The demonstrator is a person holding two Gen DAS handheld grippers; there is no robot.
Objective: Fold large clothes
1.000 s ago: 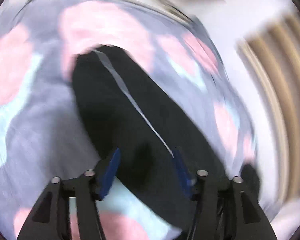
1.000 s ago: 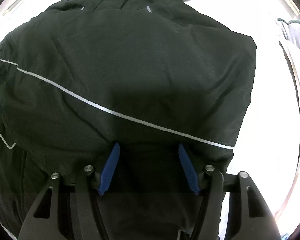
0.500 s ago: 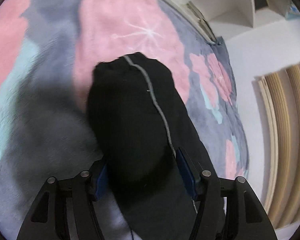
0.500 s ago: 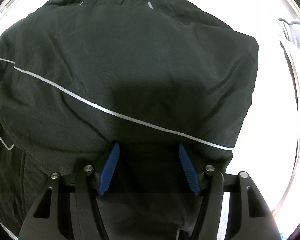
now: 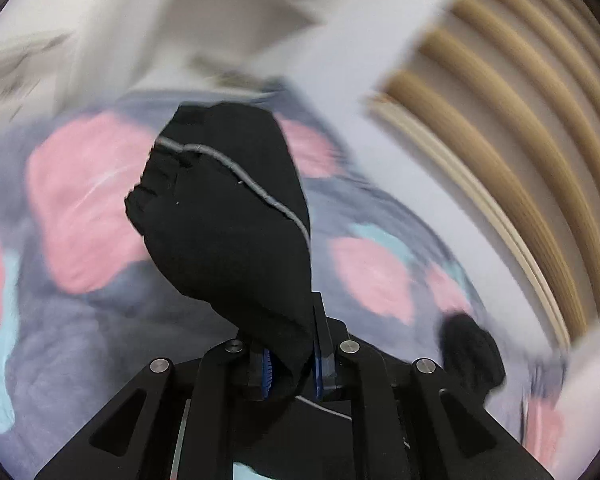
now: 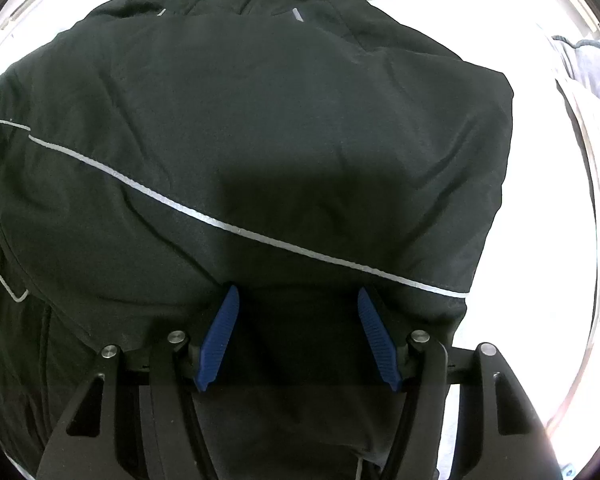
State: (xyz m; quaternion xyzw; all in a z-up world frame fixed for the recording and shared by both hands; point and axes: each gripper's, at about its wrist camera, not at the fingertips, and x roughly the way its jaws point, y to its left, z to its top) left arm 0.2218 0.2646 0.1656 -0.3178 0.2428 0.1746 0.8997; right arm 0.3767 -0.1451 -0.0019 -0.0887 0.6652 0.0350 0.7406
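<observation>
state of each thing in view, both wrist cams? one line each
left gripper: shut on the sleeve
sleeve: lifted off the blanket, bunched, hanging from the grip
blanket: spread flat, blurred
right gripper: open, pointing down onto the jacket
jacket: laid flat, one side folded over

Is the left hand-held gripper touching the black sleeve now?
Touching. The left wrist view shows the left hand-held gripper with both blue pads pinched on the black sleeve, which rises from between them.
</observation>
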